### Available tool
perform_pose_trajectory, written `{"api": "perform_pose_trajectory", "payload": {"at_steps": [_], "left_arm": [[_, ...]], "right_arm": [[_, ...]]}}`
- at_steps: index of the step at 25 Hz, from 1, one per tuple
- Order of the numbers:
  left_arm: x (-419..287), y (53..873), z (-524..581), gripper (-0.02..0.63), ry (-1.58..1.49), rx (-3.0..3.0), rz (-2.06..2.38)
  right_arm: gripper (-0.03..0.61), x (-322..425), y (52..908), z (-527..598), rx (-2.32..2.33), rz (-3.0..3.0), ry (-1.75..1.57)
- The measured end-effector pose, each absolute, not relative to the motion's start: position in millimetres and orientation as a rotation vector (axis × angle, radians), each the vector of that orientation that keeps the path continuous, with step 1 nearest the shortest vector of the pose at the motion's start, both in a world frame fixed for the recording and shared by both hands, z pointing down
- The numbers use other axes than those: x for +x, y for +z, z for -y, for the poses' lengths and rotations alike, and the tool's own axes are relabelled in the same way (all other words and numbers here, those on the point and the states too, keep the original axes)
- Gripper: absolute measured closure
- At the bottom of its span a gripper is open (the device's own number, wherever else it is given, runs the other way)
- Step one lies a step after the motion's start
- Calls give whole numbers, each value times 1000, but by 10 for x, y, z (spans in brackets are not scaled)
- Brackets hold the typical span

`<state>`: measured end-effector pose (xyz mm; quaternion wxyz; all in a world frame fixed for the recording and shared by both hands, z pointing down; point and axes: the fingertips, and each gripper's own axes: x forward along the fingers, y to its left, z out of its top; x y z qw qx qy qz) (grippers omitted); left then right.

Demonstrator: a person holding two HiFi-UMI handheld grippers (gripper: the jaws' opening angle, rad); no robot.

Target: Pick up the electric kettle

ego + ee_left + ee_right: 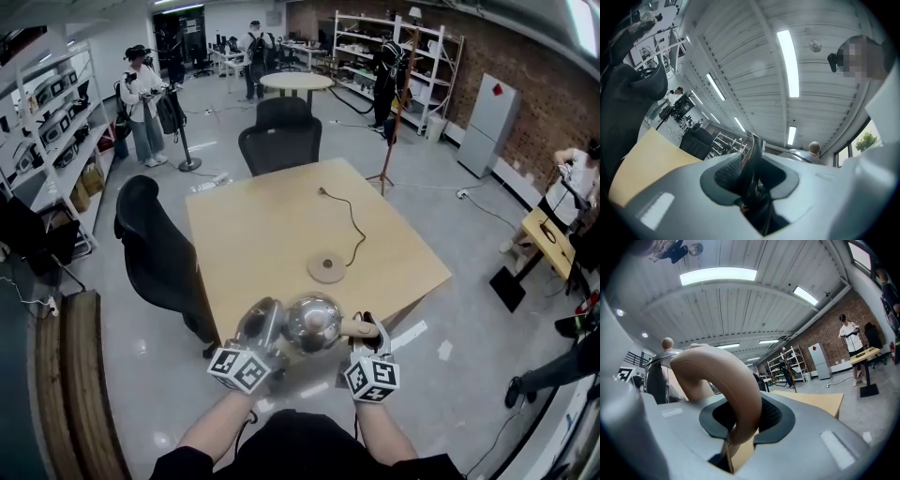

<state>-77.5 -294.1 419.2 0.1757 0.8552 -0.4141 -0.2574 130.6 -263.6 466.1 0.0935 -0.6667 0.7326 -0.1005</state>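
The electric kettle point(314, 322), shiny steel with a tan handle point(356, 328), hangs in the air over the near edge of the wooden table point(262, 234). My right gripper point(367, 330) is shut on the handle; in the right gripper view the tan handle point(729, 380) curves down between the pads. My left gripper point(270, 321) grips the kettle's opposite side, and a thin dark metal edge point(753, 164) stands clamped between its pads. The kettle's round base point(326, 267) lies on the table with its black cord point(354, 225) trailing away.
Black office chairs stand at the table's left point(150, 244) and far side point(279, 136). A tripod stand point(392, 122) is beyond the far right corner. People stand at the shelves point(141, 103) and at a small table on the right point(548, 239).
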Motion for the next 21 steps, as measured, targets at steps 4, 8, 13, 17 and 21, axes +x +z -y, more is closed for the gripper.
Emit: {"api": "perform_pose_trajectory", "payload": {"at_steps": [4,8,13,17,21], "left_arm": [[-799,4217,2954,523,-727,2433,1184],[-755,4262,2962,522,-723,2419,1180],[-746,4278,2966,523,-728,2417,1188],[-760,4271,2966,522,-726,2415,1205],[-742,4279,2978,523,-725,2420,1198]], "right_arm": [[503,1292,4650,2668,-1968,-2185,-293],[503,1334,4661,2696,-1965,-2198,-301],[503,1343,4677,2733,-1952,-2215,-305],[503,1340,4671,2765,-1942,-2230,-306],[503,1356,4652,2790,-1939,-2236,-300]]}}
